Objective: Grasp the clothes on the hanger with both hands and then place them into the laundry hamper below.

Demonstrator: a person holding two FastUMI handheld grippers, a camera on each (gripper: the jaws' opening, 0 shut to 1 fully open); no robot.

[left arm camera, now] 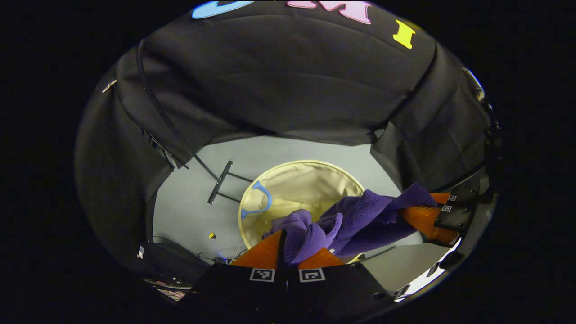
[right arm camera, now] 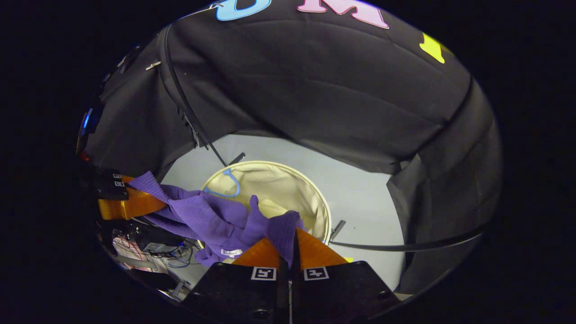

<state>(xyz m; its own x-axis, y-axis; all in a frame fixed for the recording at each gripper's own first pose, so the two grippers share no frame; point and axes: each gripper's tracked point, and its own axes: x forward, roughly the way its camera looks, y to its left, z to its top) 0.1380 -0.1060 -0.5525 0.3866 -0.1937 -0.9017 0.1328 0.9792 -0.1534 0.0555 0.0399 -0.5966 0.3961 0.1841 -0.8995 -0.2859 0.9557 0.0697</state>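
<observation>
Left gripper (left arm camera: pixel 288 246): fingers drawn narrow, both pressing a bunched fold of the purple knit garment (left arm camera: pixel 355 220) at 6 o'clock in the left gripper view. Cloth stretches from there toward 3 o'clock, where the right gripper (left arm camera: pixel 425 211) pinches its other end.

Right gripper (right arm camera: pixel 292 245): fingers close together, clamped on a fold of the same garment (right arm camera: pixel 211 216) at 6 o'clock in the right gripper view. Fabric runs toward 9 o'clock to the left gripper (right arm camera: pixel 148 198), which grips it there. A small white label (right arm camera: pixel 231 253) hangs at the lower edge.

Garment sags between the two grippers, above the near rim of the round beige laundry hamper (left arm camera: pixel 310 180), which stands open on the grey floor (left arm camera: pixel 193 211). A blue loop handle (left arm camera: pixel 260 200) sits at the hamper's rim, 9 o'clock side. Black stand foot (left arm camera: pixel 220 182) on the floor just beyond.
</observation>
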